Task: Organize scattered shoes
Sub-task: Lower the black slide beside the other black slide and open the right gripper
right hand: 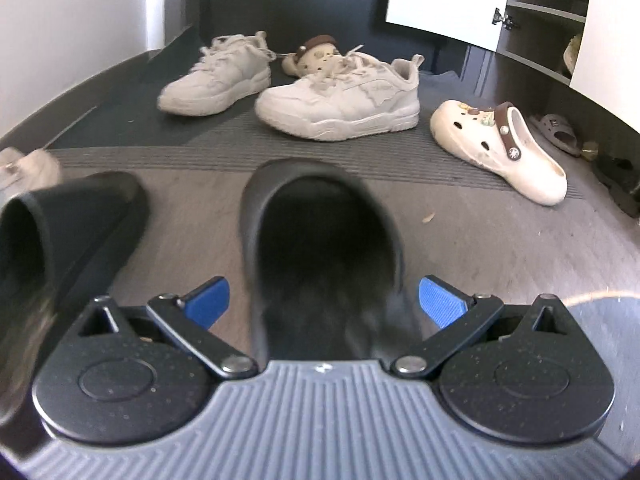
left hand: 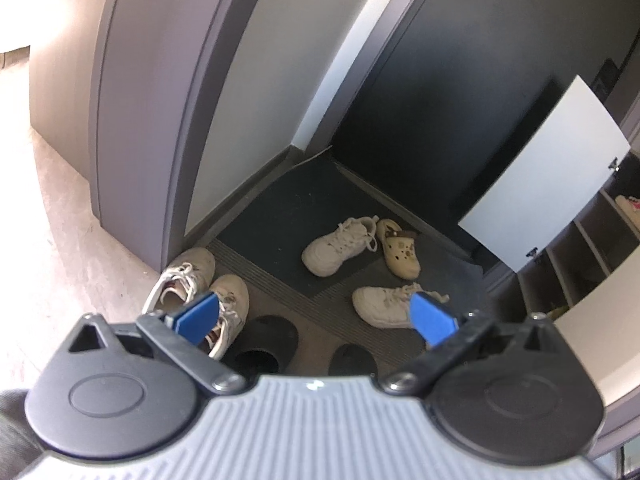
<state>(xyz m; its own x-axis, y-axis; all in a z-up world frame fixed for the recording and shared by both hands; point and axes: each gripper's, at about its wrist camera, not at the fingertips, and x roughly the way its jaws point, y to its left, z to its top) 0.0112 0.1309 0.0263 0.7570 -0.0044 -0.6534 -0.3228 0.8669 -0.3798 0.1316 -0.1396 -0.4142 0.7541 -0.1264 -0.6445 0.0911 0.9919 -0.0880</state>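
The right claw (right hand: pixel 324 304) gapes wide around a black slipper's (right hand: pixel 320 240) heel, pads not touching. The left claw (left hand: pixel 316 320) hangs open, empty, above white sneakers (left hand: pixel 340 246) scattered across the doormat (left hand: pixel 280 208).

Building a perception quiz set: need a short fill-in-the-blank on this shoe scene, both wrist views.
1. The right gripper is open, its blue fingers either side of a ____ slipper.
2. The strap on the cream clog is ____.
3. The left gripper holds ____.
4. The door of the shoe cabinet stands ____.

Missing words: black; brown; nothing; open
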